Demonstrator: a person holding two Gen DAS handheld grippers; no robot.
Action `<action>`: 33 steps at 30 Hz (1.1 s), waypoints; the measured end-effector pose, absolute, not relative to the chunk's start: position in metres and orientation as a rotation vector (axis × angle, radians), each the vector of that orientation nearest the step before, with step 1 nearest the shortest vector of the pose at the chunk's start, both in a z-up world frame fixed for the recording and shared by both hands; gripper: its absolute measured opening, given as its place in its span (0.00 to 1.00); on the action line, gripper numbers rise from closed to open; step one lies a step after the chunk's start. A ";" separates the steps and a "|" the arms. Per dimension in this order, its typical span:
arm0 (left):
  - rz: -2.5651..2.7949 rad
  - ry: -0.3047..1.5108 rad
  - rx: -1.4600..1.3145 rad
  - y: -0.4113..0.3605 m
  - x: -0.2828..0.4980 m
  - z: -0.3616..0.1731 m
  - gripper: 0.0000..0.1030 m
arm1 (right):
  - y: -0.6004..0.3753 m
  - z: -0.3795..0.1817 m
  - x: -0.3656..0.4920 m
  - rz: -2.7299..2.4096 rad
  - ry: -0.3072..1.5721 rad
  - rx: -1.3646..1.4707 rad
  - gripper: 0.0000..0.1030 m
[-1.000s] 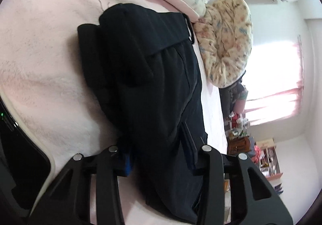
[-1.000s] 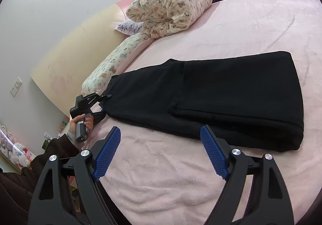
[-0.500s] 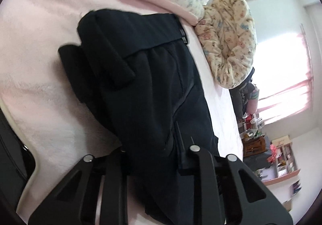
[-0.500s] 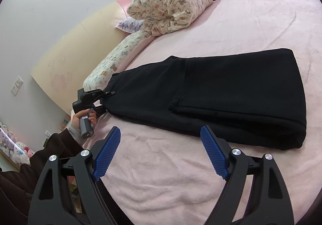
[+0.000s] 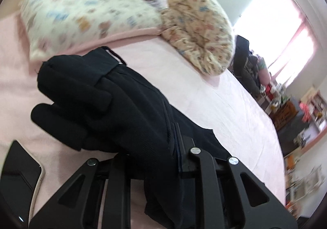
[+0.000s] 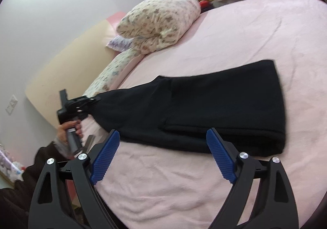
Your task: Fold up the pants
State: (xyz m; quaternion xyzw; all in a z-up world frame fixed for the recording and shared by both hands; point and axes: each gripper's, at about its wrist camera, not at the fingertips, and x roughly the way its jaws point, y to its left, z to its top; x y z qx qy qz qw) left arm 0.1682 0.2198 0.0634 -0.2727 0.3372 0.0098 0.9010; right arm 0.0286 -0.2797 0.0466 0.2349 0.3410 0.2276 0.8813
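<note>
Left gripper (image 6: 92,100) clenching black fabric pants (image 6: 204,110) at one end, lifting off pink bedsheet (image 6: 184,184), right gripper (image 6: 163,155) opening wider, holding nothing.

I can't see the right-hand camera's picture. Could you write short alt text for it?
Black pants, partly folded, lie on a pink bed. The left gripper has pinched one end and lifts it. In the foreground the right gripper hangs open over the bedding, holding nothing, its jaws opening; floral pillows sit behind.

No legible text anywhere
</note>
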 end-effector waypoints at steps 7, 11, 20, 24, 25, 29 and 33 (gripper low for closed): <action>-0.028 0.642 -0.358 0.154 0.159 0.106 0.18 | -0.315 0.057 0.022 0.385 0.637 0.575 0.86; -0.084 0.602 -0.244 0.105 0.151 0.124 0.18 | -0.341 0.061 0.017 0.328 0.581 0.652 0.86; -0.294 0.624 -0.033 -0.043 0.121 0.111 0.17 | -0.381 0.064 0.007 0.227 0.486 0.765 0.87; -0.330 0.716 -0.010 -0.090 0.125 0.065 0.18 | -0.399 0.065 0.002 0.190 0.453 0.801 0.87; -0.333 0.734 -0.010 -0.096 0.126 0.057 0.18 | -0.403 0.064 0.002 0.184 0.451 0.810 0.87; -0.329 0.789 0.051 -0.124 0.124 0.029 0.18 | -0.414 0.062 0.002 0.170 0.446 0.844 0.87; -0.282 0.765 0.104 -0.137 0.118 0.027 0.18 | -0.423 0.063 -0.001 0.157 0.422 0.872 0.87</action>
